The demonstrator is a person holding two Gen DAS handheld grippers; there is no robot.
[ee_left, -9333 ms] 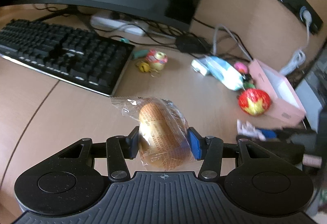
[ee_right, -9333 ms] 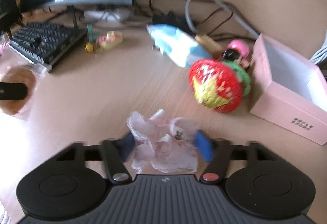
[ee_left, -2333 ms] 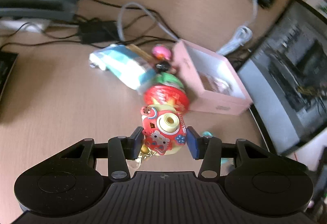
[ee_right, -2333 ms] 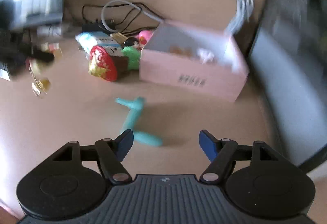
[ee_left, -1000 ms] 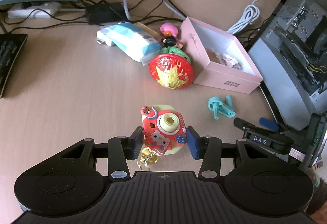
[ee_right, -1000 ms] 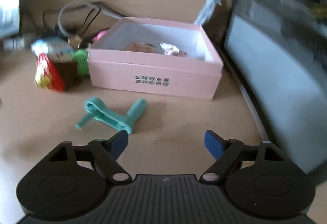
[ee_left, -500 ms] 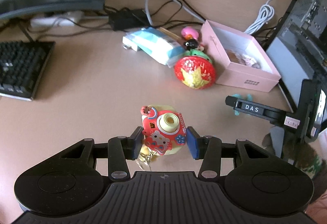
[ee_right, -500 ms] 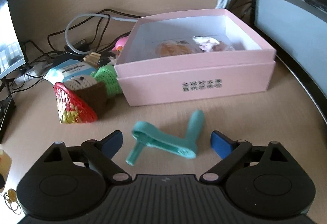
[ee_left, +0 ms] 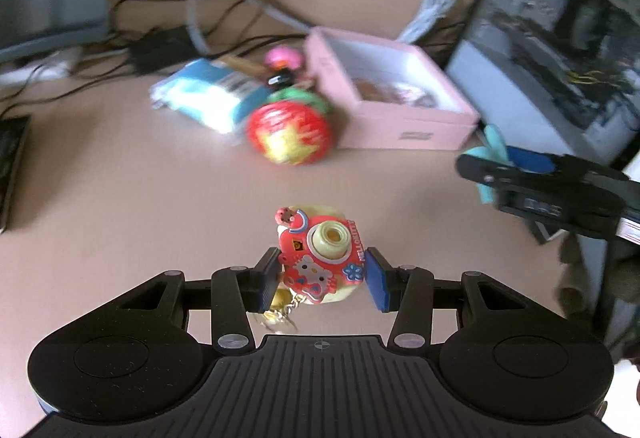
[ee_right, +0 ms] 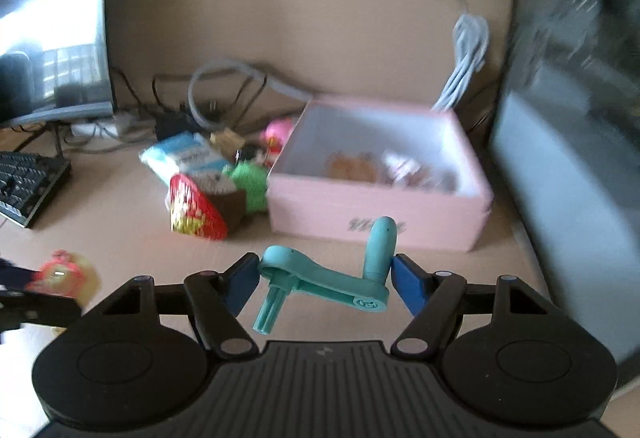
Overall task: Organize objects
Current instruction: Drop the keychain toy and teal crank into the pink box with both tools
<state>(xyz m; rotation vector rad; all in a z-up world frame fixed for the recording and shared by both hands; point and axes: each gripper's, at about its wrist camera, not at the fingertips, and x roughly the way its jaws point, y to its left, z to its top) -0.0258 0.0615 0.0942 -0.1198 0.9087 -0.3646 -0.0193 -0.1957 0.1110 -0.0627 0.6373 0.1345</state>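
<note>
My left gripper is shut on a red toy camera keychain and holds it above the desk, left of and nearer than the pink box. In the right wrist view my right gripper has its jaws closing on a teal crank handle; both blue pads touch it and it hangs clear of the desk, in front of the pink box. That open box holds a wrapped bun and crumpled plastic. The left wrist view shows the right gripper with the teal handle just right of the box.
A red strawberry toy, a green knitted thing, a blue tissue pack and a pink figure crowd the box's left side. Cables lie behind. A computer case stands right; a keyboard lies far left.
My right gripper has narrowed onto the teal handle and lifted it off the desk. The left gripper, still holding the toy camera, has shifted toward the box.
</note>
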